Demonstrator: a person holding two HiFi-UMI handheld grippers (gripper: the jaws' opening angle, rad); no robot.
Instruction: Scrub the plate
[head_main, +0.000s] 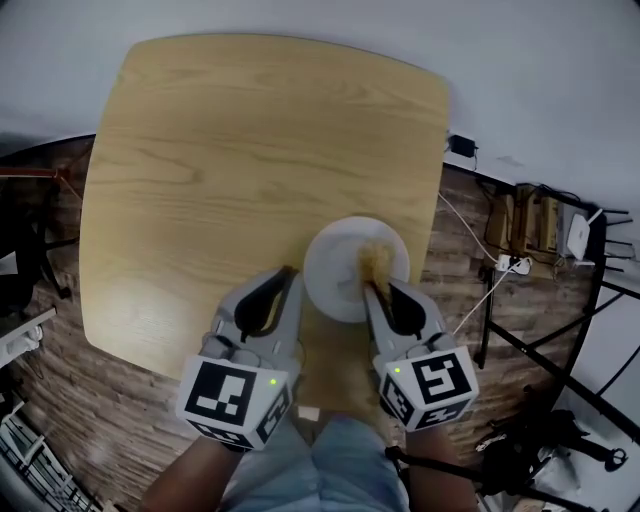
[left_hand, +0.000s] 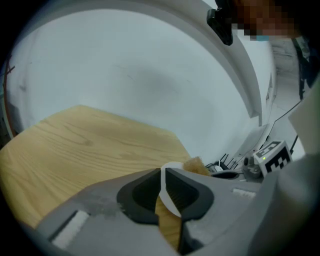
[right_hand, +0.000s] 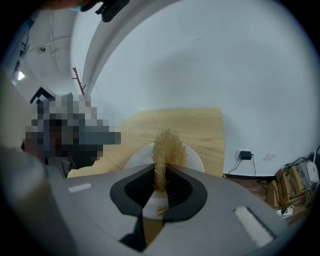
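A white plate (head_main: 340, 270) hangs over the wooden table's near edge. My left gripper (head_main: 292, 278) is shut on its left rim; in the left gripper view the thin white plate rim (left_hand: 163, 186) runs between the jaws of the left gripper (left_hand: 163, 174). My right gripper (head_main: 372, 288) is shut on a tan fibrous scrubber (head_main: 376, 262), which lies against the right half of the plate. In the right gripper view the scrubber (right_hand: 167, 146) sticks up from the right gripper (right_hand: 161, 174), with the plate (right_hand: 192, 159) behind it.
The light wooden table (head_main: 250, 150) stretches away from me with nothing else on it. A power strip and cables (head_main: 510, 265) lie on the wood floor at right, beside a black metal frame (head_main: 560, 370). The person's legs are below the grippers.
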